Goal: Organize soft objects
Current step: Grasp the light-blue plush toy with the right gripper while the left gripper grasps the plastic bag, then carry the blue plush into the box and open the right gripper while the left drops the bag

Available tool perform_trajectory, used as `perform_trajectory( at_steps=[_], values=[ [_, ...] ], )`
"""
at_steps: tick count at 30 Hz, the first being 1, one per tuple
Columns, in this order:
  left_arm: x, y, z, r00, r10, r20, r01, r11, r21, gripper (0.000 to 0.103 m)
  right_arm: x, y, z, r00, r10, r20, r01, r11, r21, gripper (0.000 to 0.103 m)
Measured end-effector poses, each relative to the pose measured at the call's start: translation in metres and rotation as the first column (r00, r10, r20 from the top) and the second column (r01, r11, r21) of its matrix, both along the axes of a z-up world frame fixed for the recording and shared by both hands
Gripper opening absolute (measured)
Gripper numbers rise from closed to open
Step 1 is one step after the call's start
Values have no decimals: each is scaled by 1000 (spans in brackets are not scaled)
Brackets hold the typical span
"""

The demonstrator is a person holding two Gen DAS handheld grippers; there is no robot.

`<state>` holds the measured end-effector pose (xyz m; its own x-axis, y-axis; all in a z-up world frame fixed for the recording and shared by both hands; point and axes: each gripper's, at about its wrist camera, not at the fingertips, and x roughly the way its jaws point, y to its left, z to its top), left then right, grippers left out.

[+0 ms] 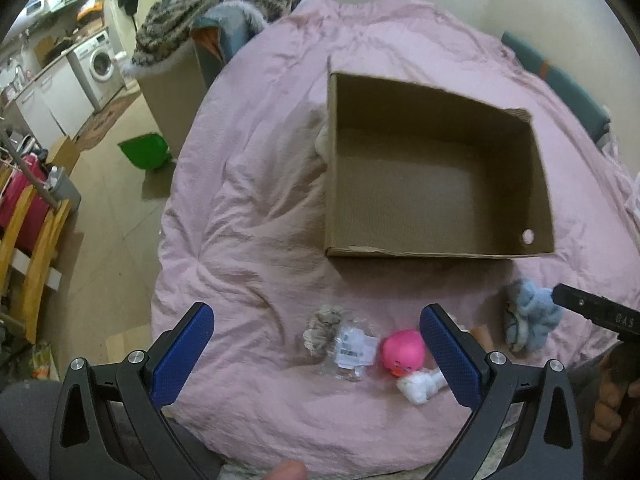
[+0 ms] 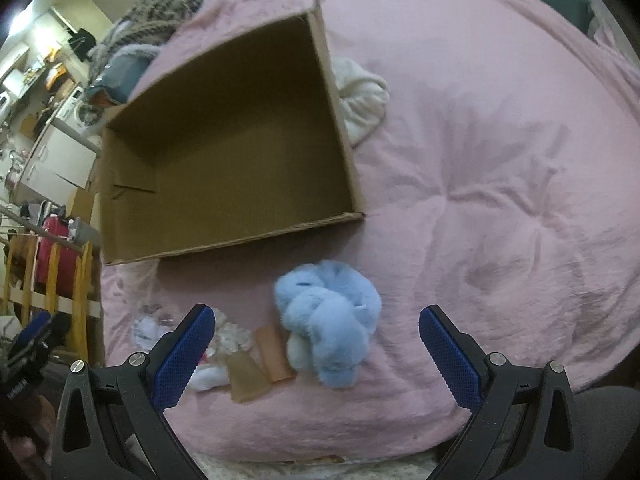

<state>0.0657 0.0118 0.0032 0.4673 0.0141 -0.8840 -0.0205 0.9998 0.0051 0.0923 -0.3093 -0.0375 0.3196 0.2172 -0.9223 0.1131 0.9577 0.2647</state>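
Both tools hang released: the right tool (image 2: 316, 332) frames the blue plush (image 2: 328, 320), which lies on the pink bed cover (image 2: 500, 160) near the empty cardboard box (image 2: 224, 152). It should descend squarely, pinch the plush's bulk rather than loose fur, then lift clear of the box wall; the left tool (image 1: 316, 332) waits above the pink ball (image 1: 402, 350).

2 near, downward wrist views over the pink bedspread (image 1: 260, 208), sharing the cardboard box (image 2: 224, 152).
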Motion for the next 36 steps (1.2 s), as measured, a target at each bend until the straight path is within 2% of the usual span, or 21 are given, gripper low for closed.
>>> perform_trajectory(
  at_steps=[4,8,14,15,16,17,20,21,23,25,26,27,29,31,36],
  values=[
    [13,9,-12,999,24,-34,-24,1000,11,103,10,-8,-13,999,-11,-36,12,1000,21,103],
    [17,20,-27,997,44,-63,-46,998,-38,103,12,-13,-21,998,-42,-40,44,998,51,103],
    [19,33,-36,990,99,-99,-109,989,-96,103,20,2,-42,995,12,-96,-8,999,42,103],
    [20,35,-36,990,106,-95,-115,989,-92,103,22,8,-46,994,29,-104,-26,999,31,99],
    [21,36,-36,989,111,-93,-119,989,-89,103,23,14,-50,992,52,-116,-51,999,14,88],
    [22,37,-37,989,113,-95,-122,989,-89,103,23,20,-53,989,70,-127,-71,997,-3,83],
    [25,40,-44,985,111,-130,-125,987,-103,103,22,33,-57,985,101,-136,-117,987,-111,81],
    [25,39,-48,984,105,-147,-122,987,-109,103,22,36,-57,984,114,-137,-130,985,-113,78],
    [26,36,-54,981,87,-175,-110,987,-121,99,21,38,-56,982,126,-139,-140,985,-98,46],
    [26,30,-58,980,58,-188,-83,988,-130,86,21,36,-53,984,122,-130,-133,988,-78,37],
    [26,25,-60,980,33,-197,-60,990,-131,83,21,35,-50,986,118,-114,-126,990,-69,32],
    [26,19,-62,978,8,-206,-36,991,-130,77,21,34,-44,989,113,-93,-119,991,-64,31],
    [24,11,-68,972,-37,-231,3,989,-145,66,19,27,-33,994,101,-51,-102,994,-29,30],
    [23,5,-74,964,-72,-255,32,987,-156,50,18,23,-24,996,85,-17,-85,996,-2,30],
    [23,-7,-84,952,-119,-281,78,985,-156,31,18,18,-18,998,65,9,-65,997,35,30]
  ],
)
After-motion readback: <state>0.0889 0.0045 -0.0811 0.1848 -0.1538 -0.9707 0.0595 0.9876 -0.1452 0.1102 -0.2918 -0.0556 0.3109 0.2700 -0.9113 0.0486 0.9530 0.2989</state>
